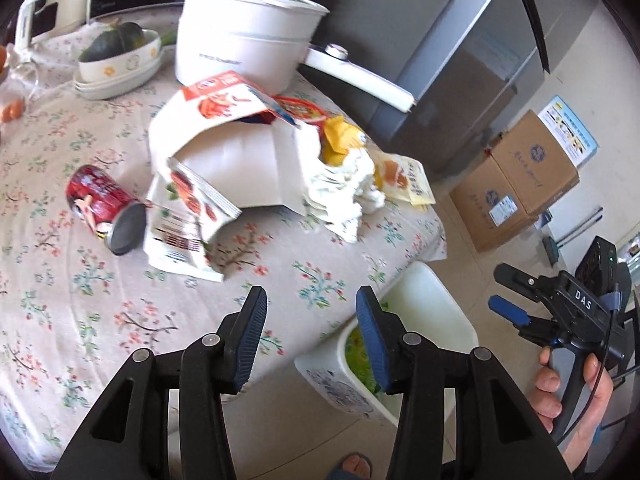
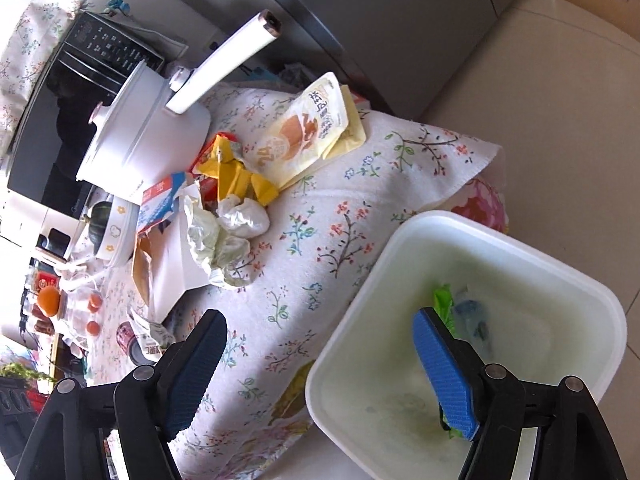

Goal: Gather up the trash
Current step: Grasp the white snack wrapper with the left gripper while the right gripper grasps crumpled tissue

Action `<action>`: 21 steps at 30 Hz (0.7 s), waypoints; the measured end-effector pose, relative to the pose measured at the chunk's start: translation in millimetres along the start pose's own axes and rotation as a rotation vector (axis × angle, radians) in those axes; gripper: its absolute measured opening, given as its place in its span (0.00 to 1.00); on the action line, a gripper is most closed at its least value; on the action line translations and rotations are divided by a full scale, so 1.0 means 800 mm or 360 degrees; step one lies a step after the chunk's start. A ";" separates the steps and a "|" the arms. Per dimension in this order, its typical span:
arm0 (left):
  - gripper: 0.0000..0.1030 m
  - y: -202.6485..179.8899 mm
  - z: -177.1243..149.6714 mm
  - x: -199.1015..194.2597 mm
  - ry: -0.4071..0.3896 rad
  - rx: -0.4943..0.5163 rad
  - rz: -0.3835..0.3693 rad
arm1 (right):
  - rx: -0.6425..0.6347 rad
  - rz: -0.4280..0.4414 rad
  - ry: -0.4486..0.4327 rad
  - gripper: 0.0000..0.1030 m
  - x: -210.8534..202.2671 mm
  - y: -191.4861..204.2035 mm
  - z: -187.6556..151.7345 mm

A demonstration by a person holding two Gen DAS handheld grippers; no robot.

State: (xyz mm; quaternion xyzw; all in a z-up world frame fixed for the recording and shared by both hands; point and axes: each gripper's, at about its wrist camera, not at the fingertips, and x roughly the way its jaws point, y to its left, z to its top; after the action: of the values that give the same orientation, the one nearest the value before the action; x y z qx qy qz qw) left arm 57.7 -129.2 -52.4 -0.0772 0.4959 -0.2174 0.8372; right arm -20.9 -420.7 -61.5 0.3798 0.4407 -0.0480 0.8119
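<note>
1. Floral tablecloth (image 1: 80, 320) carries the trash pile (image 1: 240, 168) at 12 o'clock; red can (image 1: 100, 196) at 10 o'clock.
2. Left gripper (image 1: 312, 312) and right gripper (image 2: 320, 360) both gape, empty; white bin (image 2: 480, 232) sits beside the table, at 4 o'clock in the right wrist view.
3. Pinch one loose wrapper at its edge; probably lift clear before crossing to the bin.

Bright daylight, soft shadows, strong fisheye distortion.

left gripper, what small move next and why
Probably ease the left gripper forward to the crumpled white tissue at the table's near edge. Both grippers are open and empty, and that tissue lies closest to the white bin beside the table.
</note>
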 end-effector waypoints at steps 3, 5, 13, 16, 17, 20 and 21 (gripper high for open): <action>0.60 0.043 0.017 -0.012 -0.0032 -0.0124 0.0068 | -0.0005 -0.0002 0.0002 0.80 0.007 0.008 0.002; 0.63 0.078 0.026 -0.022 -0.0071 -0.0290 0.0064 | -0.0012 0.0009 0.0013 0.81 0.013 0.015 0.002; 0.65 0.154 0.035 -0.023 -0.0070 -0.0678 -0.0002 | -0.0105 0.0011 0.0070 0.81 0.052 0.058 -0.001; 0.65 0.125 0.045 -0.018 -0.0074 -0.0508 0.0013 | -0.0150 -0.0005 0.0089 0.81 0.071 0.078 0.001; 0.66 0.113 0.049 -0.014 -0.0076 -0.0427 0.0048 | -0.0166 -0.0014 0.0090 0.81 0.078 0.085 0.003; 0.72 0.079 0.056 0.013 -0.0029 -0.0186 0.0158 | -0.0229 -0.0047 0.0059 0.81 0.093 0.105 0.011; 0.72 0.072 0.059 0.024 -0.0011 -0.0143 0.0204 | -0.0264 -0.0073 0.0044 0.81 0.098 0.112 0.013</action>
State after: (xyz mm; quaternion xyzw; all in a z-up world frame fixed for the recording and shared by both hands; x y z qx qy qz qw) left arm 122.9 -90.0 -64.0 -0.0836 0.5061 -0.1406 0.8468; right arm 70.9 -344.2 -65.8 0.3016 0.4630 -0.0248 0.8331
